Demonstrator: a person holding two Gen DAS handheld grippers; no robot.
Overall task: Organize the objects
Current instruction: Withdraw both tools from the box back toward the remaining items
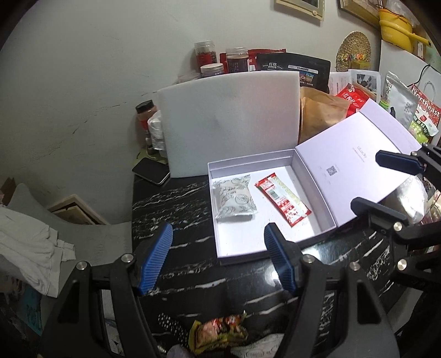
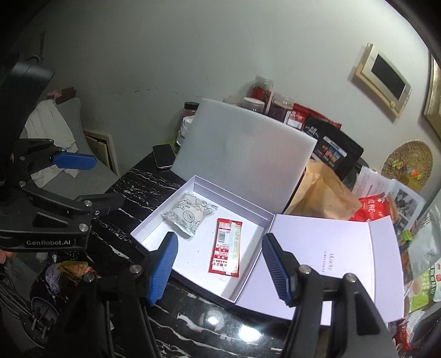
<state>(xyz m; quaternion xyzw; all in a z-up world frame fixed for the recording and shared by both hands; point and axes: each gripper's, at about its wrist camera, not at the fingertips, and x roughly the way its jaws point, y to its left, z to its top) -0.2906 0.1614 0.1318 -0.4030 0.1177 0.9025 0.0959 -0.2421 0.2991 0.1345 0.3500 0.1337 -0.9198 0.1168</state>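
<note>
A white box [image 1: 314, 190] lies open at frame centre, lid flat to its right. Inside lie a white packet [image 1: 235, 198] and, right of it, a red sachet [image 1: 282, 202], apart.

**Lived-in home, cluttered table**

Black marbled table [image 1: 193, 198] against a scuffed white wall. Spice jars [image 1: 205, 52] and snack bags [image 1: 293, 70] crowd the top centre, framed picture [image 2: 383, 79] upper right, yellow pot [image 1: 395, 24] top right, phone [image 1: 151, 170] mid-left, crumpled clothes [image 1: 30, 245] lower left.

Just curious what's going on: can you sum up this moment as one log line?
box: open, lid flat | inside: white packet, red sachet | left tongs: open, empty | right tongs: open, empty
</note>
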